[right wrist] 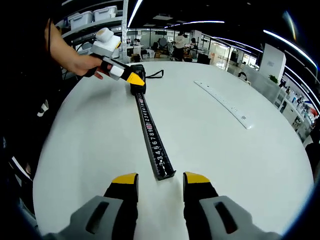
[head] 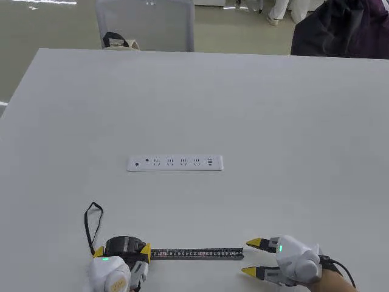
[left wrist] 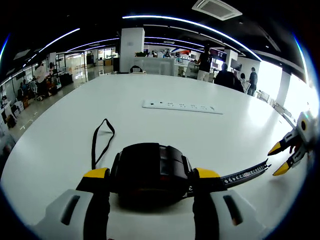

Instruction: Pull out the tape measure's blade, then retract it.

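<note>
A black tape measure [head: 124, 246] lies near the table's front edge, and my left gripper [head: 120, 251] is shut on its case [left wrist: 148, 167]. Its dark blade [head: 196, 253] runs flat along the table to the right, and in the right gripper view the blade [right wrist: 151, 137] ends in a hook just ahead of my jaws. My right gripper [head: 253, 257] stands open at that blade tip with nothing between its yellow fingertips [right wrist: 124, 179]. A black wrist strap [head: 93, 221] loops off the case to the left.
A white power strip [head: 175, 163] lies at mid-table beyond the blade. A grey chair [head: 146, 24] stands at the far edge, and a person in dark clothes [head: 340, 27] sits at the far right. The white table [head: 273, 109] stretches wide between them.
</note>
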A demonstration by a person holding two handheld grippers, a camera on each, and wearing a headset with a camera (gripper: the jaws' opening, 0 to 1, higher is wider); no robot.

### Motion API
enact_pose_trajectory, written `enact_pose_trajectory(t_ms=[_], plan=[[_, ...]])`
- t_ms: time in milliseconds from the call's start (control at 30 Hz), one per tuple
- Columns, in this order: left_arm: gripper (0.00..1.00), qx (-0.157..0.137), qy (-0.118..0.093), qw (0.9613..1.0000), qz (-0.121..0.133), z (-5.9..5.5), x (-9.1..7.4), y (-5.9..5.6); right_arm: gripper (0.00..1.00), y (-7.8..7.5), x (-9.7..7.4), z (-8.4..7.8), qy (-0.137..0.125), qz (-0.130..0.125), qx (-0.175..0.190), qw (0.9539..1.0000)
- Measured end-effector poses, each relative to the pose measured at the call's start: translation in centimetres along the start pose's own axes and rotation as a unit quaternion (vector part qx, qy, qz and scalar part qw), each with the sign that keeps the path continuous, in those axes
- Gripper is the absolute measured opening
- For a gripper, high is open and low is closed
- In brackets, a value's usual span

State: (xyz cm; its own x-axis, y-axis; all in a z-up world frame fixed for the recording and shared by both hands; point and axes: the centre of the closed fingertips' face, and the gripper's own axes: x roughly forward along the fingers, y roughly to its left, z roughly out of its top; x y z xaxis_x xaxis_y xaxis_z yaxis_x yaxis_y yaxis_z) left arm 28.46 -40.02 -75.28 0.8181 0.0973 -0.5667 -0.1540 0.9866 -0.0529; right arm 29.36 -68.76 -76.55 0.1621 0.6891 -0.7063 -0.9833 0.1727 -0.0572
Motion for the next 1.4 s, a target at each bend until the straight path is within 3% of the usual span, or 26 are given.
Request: enact_pose_trajectory(t_ms=[200, 400, 500, 633, 1133, 1400], plan=[[0.65, 0.0, -0.001, 1.0, 0.0, -0.2, 0.2, 0.1, 0.31, -0.6, 0.7, -0.3, 0.005, 0.017, -0.003, 0.9998], [0.65, 0.001, -0.002, 1.0, 0.002, -0.1, 0.2, 0.1, 0.25, -0.3, 1.5, -0.8, 0.016, 0.043, -0.011, 0.9989], [0.64, 0.0, -0.001, 1.0, 0.003, -0.2, 0.2, 0.1, 0.17, -0.4, 1.6, -0.6, 0.017, 0.048, -0.015, 0.9986], [0.64, 0.0, -0.002, 1.0, 0.003, -0.1, 0.1, 0.1, 0.15, -0.3, 2.1, -0.6, 0.021, 0.056, -0.024, 0.9979], [0.62, -0.001, 0.0, 0.9999, 0.011, -0.3, 0.3, 0.3, 0.12, -0.4, 2.1, -0.5, 0.023, 0.061, -0.025, 0.9976], [0.61, 0.001, 0.001, 1.0, 0.01, -0.4, 0.3, 0.4, 0.12, 0.1, 2.7, 0.6, 0.017, 0.066, -0.027, 0.9973]])
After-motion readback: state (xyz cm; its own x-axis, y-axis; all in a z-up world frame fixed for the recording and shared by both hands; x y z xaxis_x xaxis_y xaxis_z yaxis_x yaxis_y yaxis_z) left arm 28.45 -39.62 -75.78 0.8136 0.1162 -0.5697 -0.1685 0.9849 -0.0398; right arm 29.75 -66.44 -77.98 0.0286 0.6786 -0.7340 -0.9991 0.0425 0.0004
